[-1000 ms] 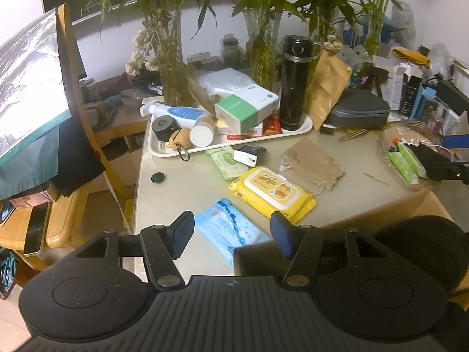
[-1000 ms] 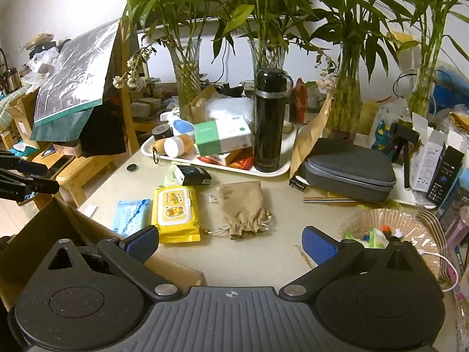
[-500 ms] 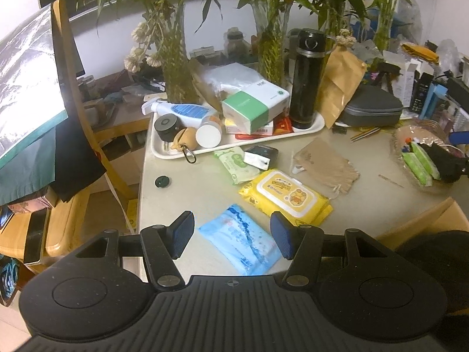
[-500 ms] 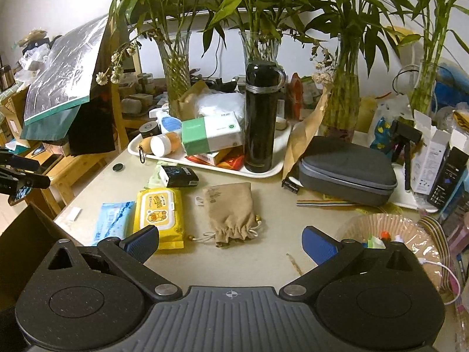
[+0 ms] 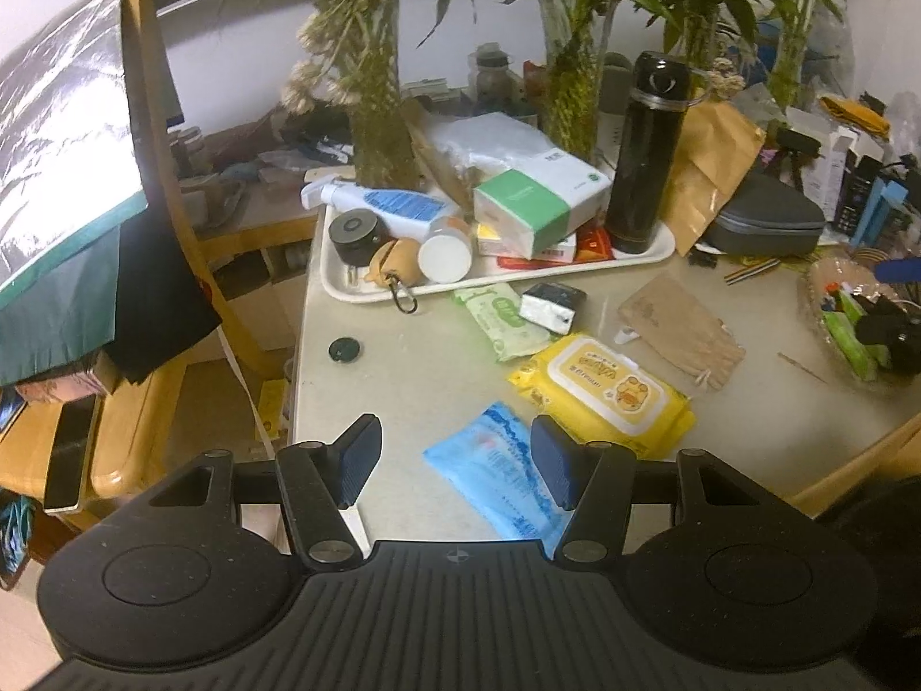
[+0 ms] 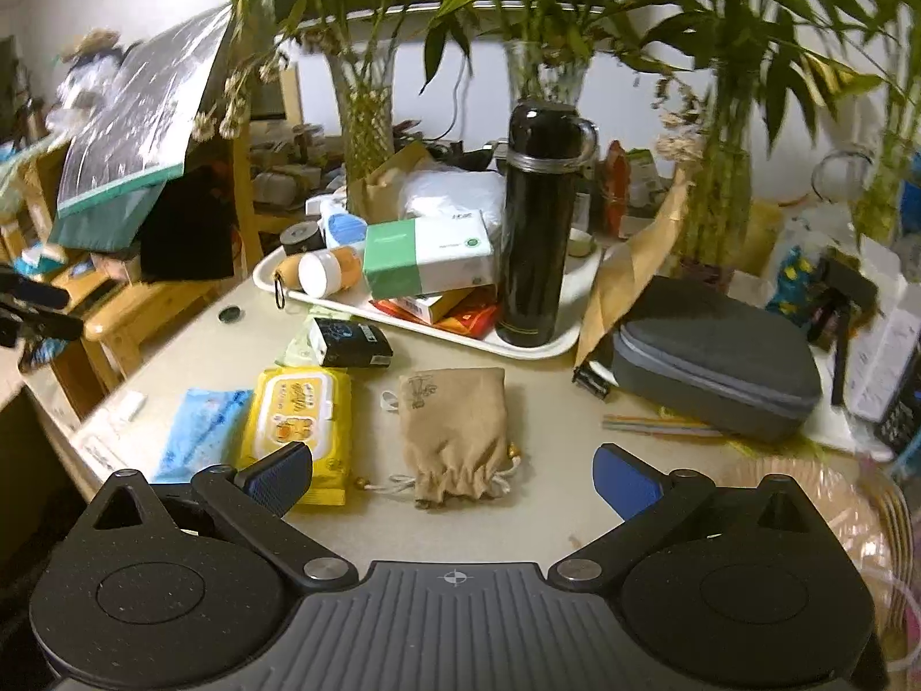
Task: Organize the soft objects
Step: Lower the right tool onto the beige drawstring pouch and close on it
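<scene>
A blue tissue pack (image 5: 495, 469) lies at the table's near edge, next to a yellow wet-wipes pack (image 5: 604, 391), a green wipes pack (image 5: 501, 319) and a tan drawstring pouch (image 5: 679, 328). My left gripper (image 5: 455, 460) is open and empty, just above the blue pack. My right gripper (image 6: 452, 475) is open and empty, hovering near the tan pouch (image 6: 455, 432), with the yellow pack (image 6: 299, 420) and blue pack (image 6: 198, 432) to its left.
A white tray (image 5: 368, 293) holds a black flask (image 5: 647, 155), a green-white box (image 5: 535, 204) and bottles. A small black box (image 6: 351, 340), a grey case (image 6: 714, 357), a plastic basket (image 5: 852, 322), plant vases and a wooden chair (image 5: 155, 184) surround the table.
Both grippers have moved forward and lower toward the table. The left one has closed in on the blue pack, the right one on the tan pouch. Both stay open.
</scene>
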`<state>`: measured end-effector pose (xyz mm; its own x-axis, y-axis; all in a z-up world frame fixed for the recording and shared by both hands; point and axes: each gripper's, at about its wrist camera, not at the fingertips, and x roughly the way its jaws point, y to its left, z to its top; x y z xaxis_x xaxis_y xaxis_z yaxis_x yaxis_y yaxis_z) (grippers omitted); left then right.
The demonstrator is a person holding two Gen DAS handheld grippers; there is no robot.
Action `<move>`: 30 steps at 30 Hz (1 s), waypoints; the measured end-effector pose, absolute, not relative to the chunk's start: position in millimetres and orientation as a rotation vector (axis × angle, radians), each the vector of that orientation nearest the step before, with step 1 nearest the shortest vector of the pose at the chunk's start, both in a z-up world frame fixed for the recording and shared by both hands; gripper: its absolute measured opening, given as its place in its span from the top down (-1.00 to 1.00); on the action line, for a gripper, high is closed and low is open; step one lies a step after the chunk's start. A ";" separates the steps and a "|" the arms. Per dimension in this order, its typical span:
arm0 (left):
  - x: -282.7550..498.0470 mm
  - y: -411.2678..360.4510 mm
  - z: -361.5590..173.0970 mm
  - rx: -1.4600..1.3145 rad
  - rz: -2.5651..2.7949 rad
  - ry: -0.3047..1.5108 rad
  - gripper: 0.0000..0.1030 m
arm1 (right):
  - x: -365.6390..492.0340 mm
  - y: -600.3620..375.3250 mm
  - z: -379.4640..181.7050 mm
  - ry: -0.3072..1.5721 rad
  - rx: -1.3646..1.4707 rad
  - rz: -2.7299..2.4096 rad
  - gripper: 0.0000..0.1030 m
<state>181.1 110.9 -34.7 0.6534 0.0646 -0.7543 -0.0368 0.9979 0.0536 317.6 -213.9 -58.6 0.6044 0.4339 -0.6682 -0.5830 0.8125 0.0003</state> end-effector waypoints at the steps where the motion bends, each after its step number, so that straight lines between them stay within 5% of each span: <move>1: 180.8 112.5 -36.5 0.032 0.062 0.861 -0.10 | 322.2 -212.5 -61.9 0.710 -0.237 0.594 -1.00; 21: 180.1 145.4 -70.7 -0.075 0.109 0.906 -0.10 | 402.5 -165.4 -171.4 0.808 -0.288 0.614 -0.97; 26: 181.6 148.6 -72.1 -0.077 0.127 0.909 -0.10 | 403.8 -154.5 -187.8 0.820 -0.337 0.635 -0.62; 30: 182.4 148.3 -72.2 -0.072 0.133 0.908 -0.10 | 400.3 -148.9 -194.4 0.823 -0.370 0.644 0.00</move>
